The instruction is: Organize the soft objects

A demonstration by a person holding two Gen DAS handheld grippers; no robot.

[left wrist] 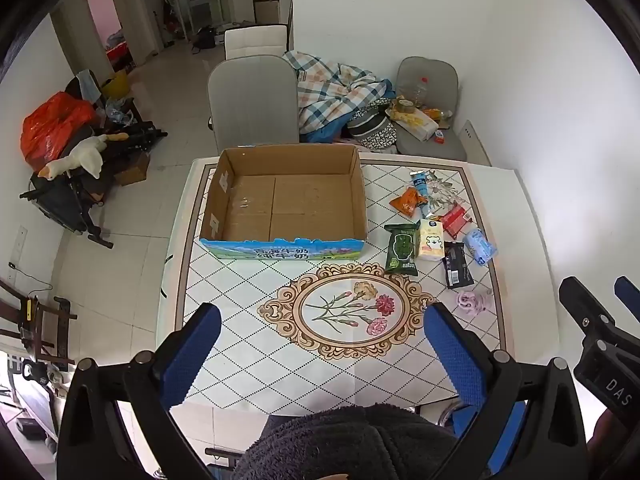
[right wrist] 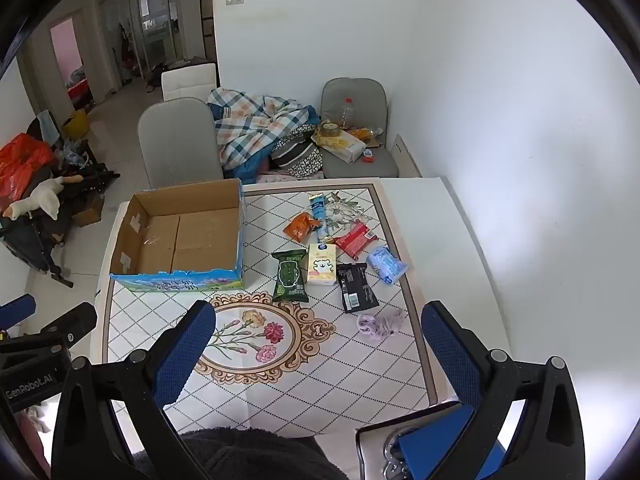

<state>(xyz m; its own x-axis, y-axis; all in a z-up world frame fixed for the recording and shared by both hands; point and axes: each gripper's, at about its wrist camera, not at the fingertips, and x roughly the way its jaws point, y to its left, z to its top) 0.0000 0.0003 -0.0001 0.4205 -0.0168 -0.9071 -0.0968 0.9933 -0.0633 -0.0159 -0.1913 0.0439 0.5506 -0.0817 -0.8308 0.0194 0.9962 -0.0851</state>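
An empty cardboard box (left wrist: 280,200) (right wrist: 180,236) stands at the table's far left. To its right lie soft packs: a green wipes pack (left wrist: 401,248) (right wrist: 290,276), a yellow tissue pack (left wrist: 431,240) (right wrist: 321,265), a black pouch (left wrist: 458,265) (right wrist: 356,287), a light blue pack (left wrist: 480,246) (right wrist: 386,264), a red pack (left wrist: 456,219) (right wrist: 356,242), an orange bag (left wrist: 408,200) (right wrist: 302,226), a blue tube (left wrist: 422,188) (right wrist: 319,212) and a lilac cloth (left wrist: 474,302) (right wrist: 380,324). My left gripper (left wrist: 322,344) and right gripper (right wrist: 318,344) are open and empty above the near table edge.
The table (left wrist: 248,320) has a diamond-patterned cloth with a flower medallion (right wrist: 248,340). Grey chairs (left wrist: 252,100) stand behind it with a plaid blanket (left wrist: 336,92) and clutter. A white wall is on the right. A dark fleece sleeve (left wrist: 344,444) is below the grippers.
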